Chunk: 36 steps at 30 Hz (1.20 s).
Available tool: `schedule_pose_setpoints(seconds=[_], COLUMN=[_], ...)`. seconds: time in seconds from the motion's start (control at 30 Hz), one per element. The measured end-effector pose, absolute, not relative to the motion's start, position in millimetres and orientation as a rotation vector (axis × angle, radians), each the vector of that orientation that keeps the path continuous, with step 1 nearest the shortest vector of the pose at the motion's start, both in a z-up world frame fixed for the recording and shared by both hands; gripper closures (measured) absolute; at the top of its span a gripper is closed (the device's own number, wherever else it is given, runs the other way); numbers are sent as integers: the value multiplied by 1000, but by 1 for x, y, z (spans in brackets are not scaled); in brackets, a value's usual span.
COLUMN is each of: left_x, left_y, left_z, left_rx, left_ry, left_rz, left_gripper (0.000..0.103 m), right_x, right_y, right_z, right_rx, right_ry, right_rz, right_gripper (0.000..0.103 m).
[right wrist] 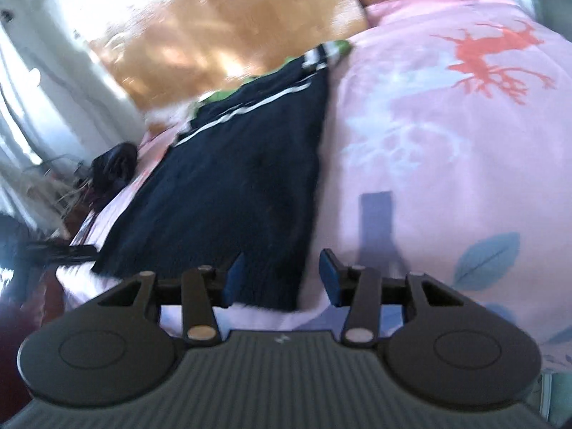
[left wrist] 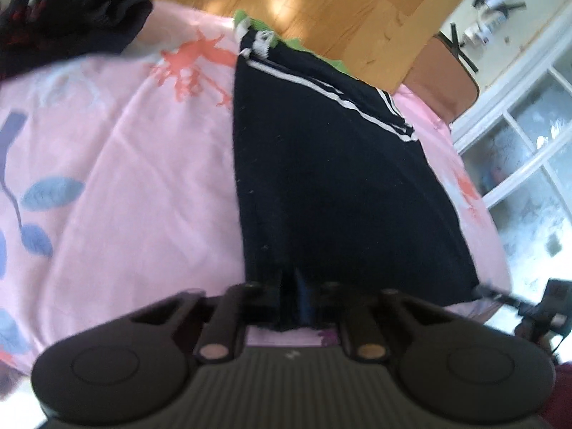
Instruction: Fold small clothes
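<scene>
A black garment with white stripes (left wrist: 332, 178) lies flat on a pink floral bedsheet (left wrist: 125, 178); a green garment (left wrist: 250, 21) shows under its far end. My left gripper (left wrist: 291, 300) is shut on the near hem of the black garment. In the right wrist view the black garment (right wrist: 232, 186) runs away from me. My right gripper (right wrist: 280, 279) is open, its blue pads (right wrist: 330, 275) on either side of the near right corner of the garment, not closed on it.
A dark red-patterned cloth pile (left wrist: 64, 10) lies at the far left of the bed. Wooden floor (left wrist: 339, 0) lies beyond the bed edge. A brown chair (left wrist: 443, 89) and a white-framed window (left wrist: 529, 150) stand to the right. A black object (right wrist: 114, 168) sits by the left bed edge.
</scene>
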<state>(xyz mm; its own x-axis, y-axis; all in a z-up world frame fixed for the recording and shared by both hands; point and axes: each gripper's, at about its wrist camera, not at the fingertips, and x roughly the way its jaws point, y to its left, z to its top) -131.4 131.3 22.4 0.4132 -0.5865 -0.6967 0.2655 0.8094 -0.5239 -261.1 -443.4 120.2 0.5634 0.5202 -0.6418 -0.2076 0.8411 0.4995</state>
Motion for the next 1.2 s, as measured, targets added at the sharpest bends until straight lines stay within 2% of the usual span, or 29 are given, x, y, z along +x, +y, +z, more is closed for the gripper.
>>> schedule_pose_setpoints(seconds=[0.03, 0.07, 0.17, 0.37, 0.5, 0.63, 0.67, 0.7, 0.73, 0.77, 0.8, 0.83, 0.87, 1.03, 1.2], left_x=[-130, -129, -124, -74, -11, 27, 24, 18, 9, -6, -21, -36, -50, -100, -147], left_y=[136, 139, 148, 153, 138, 115, 112, 108, 107, 106, 106, 108, 108, 108, 73], left_z=[20, 19, 20, 43, 61, 80, 84, 88, 90, 94, 96, 97, 97, 79, 46], left_rx=[-392, -424, -534, -698, -678, -567, -551, -527, -493, -438, -383, -322, -256, 17, 490], left_ry=[1012, 1008, 973, 830, 752, 714, 701, 689, 673, 639, 597, 550, 509, 429, 233], left_rz=[-550, -550, -564, -567, -548, -444, -461, -493, -513, -515, -502, -481, -456, -379, -350], left_gripper=[95, 95, 95, 99, 99, 98, 90, 73, 60, 35, 12, 5, 1, 1, 1], right_x=[-259, -258, -248, -193, -116, -34, -12, 5, 17, 23, 23, 18, 11, -28, -67], right_y=[-437, -432, -437, -443, -429, -413, -410, -408, -407, -407, -410, -415, -418, -421, -406], right_z=[115, 114, 118, 150, 161, 152, 142, 133, 123, 117, 115, 116, 120, 145, 138], right_rx=[387, 373, 438, 527, 522, 475, 470, 455, 426, 419, 444, 472, 487, 540, 531], right_ry=[891, 888, 844, 632, 567, 599, 628, 650, 680, 703, 701, 679, 645, 556, 561], right_rz=[472, 480, 517, 520, 448, 233, 152, 105, 60, 32, 33, 56, 76, 196, 292], right_gripper=[86, 88, 91, 92, 92, 92, 92, 89, 84, 79, 66, 59, 59, 53, 50])
